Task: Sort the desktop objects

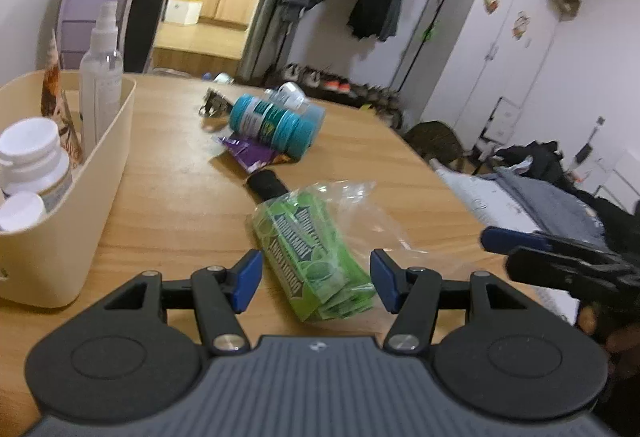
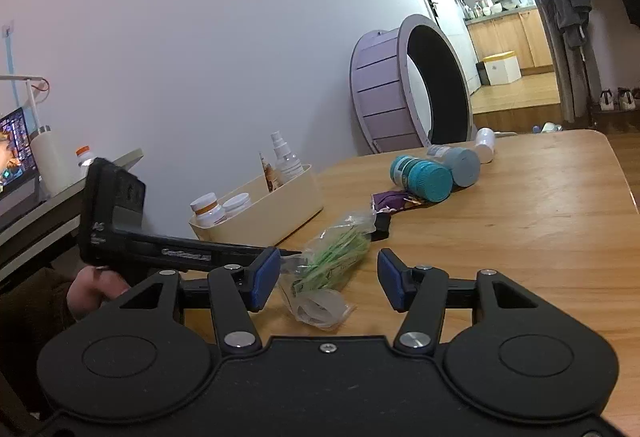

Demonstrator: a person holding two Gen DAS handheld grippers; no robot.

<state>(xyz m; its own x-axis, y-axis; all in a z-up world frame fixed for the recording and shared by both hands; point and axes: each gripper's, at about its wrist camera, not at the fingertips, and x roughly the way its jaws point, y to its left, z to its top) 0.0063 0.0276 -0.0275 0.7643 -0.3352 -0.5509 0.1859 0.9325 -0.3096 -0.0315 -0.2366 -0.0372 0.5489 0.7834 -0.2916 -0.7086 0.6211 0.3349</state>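
One green gum pack (image 1: 316, 257) in a clear bag lies on the wooden table (image 1: 180, 197) at lower centre of the left view, between the left gripper (image 1: 316, 279)'s spread, empty fingers; its long axis runs away from the camera. The right gripper (image 2: 326, 279) is spread apart too, holding nothing. Beyond lie two teal bottles (image 1: 276, 127); a cream bin (image 1: 96, 165) at left holds a spray bottle (image 1: 100, 77) and two white jars (image 1: 34, 161).

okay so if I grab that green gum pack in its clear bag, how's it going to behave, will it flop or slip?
The gum pack looks boxy, so it should stay fairly stiff and probably light. Its clear bag is loose and crinkled, so the film will likely flop and may slide over the pack if pinched alone. Lying flat on the table, it's unlikely to roll.
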